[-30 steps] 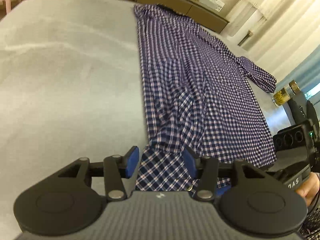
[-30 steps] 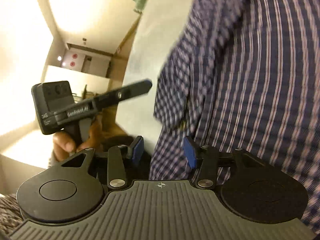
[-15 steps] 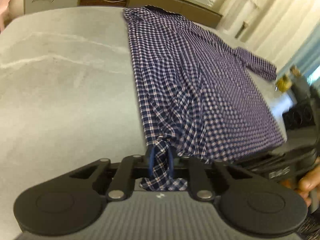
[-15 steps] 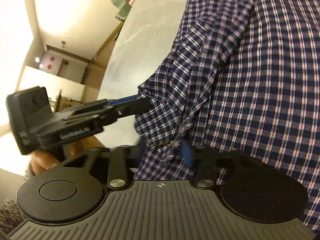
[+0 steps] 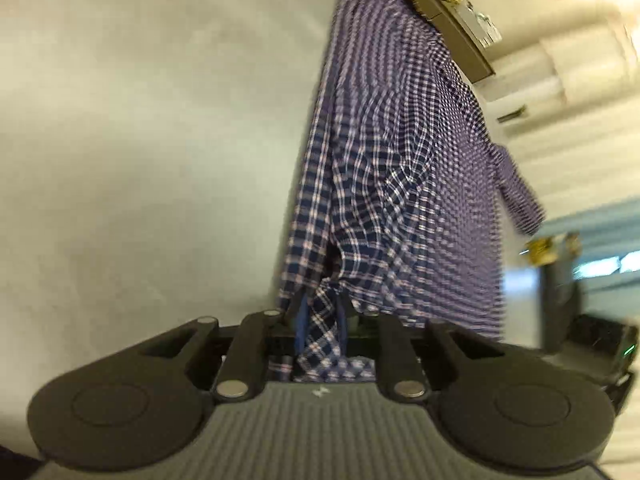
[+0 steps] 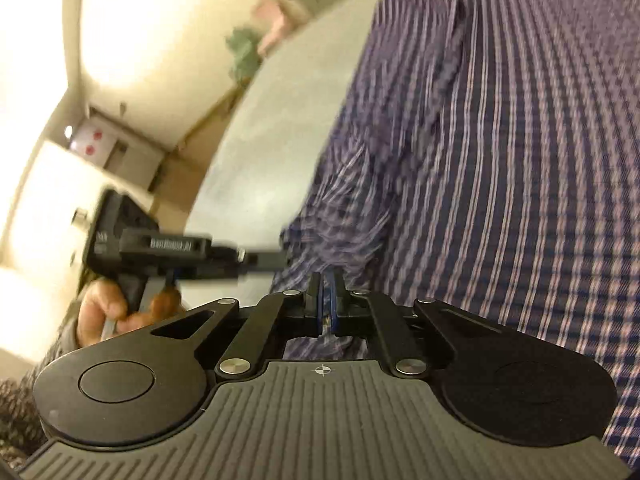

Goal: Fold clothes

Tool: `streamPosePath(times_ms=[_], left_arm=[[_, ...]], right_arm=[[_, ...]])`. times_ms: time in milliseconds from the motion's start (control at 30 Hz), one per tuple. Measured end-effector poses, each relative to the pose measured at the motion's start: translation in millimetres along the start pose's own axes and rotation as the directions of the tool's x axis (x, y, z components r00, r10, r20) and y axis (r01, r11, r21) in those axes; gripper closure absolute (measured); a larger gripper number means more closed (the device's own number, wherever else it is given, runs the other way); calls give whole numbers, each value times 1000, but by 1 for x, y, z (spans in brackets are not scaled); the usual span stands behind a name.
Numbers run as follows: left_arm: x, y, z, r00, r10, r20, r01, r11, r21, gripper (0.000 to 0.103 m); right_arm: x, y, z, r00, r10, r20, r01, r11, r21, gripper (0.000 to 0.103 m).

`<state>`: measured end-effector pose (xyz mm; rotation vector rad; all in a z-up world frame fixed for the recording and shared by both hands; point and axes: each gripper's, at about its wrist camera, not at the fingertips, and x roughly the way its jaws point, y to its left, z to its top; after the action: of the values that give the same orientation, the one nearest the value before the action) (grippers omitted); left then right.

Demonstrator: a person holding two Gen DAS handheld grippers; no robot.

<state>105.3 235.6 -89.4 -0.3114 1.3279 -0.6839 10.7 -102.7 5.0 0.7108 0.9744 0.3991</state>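
Observation:
A navy and white checked shirt [image 5: 404,168] lies stretched out along the pale bed surface [image 5: 152,128], one sleeve [image 5: 520,196] out to the right. My left gripper [image 5: 320,312] is shut on a bunched near edge of the shirt and lifts it. In the right wrist view the shirt [image 6: 520,152] fills the right side. My right gripper [image 6: 325,300] is shut on the shirt's near edge, its blue pads pressed together. The left gripper [image 6: 276,260] shows there at the left, held by a hand, its tip at the shirt's edge.
A long low cabinet [image 5: 440,12] with small items stands beyond the bed's far end. Pale curtains [image 5: 560,64] hang at the right. A dark device [image 5: 592,336] sits at the right near the bed's edge. A pink chair [image 6: 280,24] stands far off in the right wrist view.
Both grippers went from open to shut on the shirt's near edge. Both views have since tilted and blurred, and the near edge has risen off the bed.

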Motion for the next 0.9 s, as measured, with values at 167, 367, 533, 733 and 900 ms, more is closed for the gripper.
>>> streamPosePath(times_ms=[167, 367, 533, 733, 900], left_arm=[[-31, -47, -5, 991, 61, 116, -89, 963, 253, 64], [-9, -83, 11, 981, 29, 193, -99, 925, 367, 57], [51, -78, 20, 992, 81, 97, -114, 912, 394, 58], [53, -77, 14, 991, 79, 105, -116, 896, 429, 54], [36, -91, 30, 991, 38, 129, -89, 904, 419, 53]], right_arm=[[-8, 26, 16, 991, -115, 68, 126, 974, -190, 96], [6, 31, 86, 956, -216, 198, 273, 903, -331, 81], [38, -9, 132, 903, -381, 199, 429, 828, -361, 88], [-20, -41, 132, 900, -371, 230, 429, 851, -303, 63], [-142, -117, 122, 741, -534, 406, 560, 826, 64, 56]])
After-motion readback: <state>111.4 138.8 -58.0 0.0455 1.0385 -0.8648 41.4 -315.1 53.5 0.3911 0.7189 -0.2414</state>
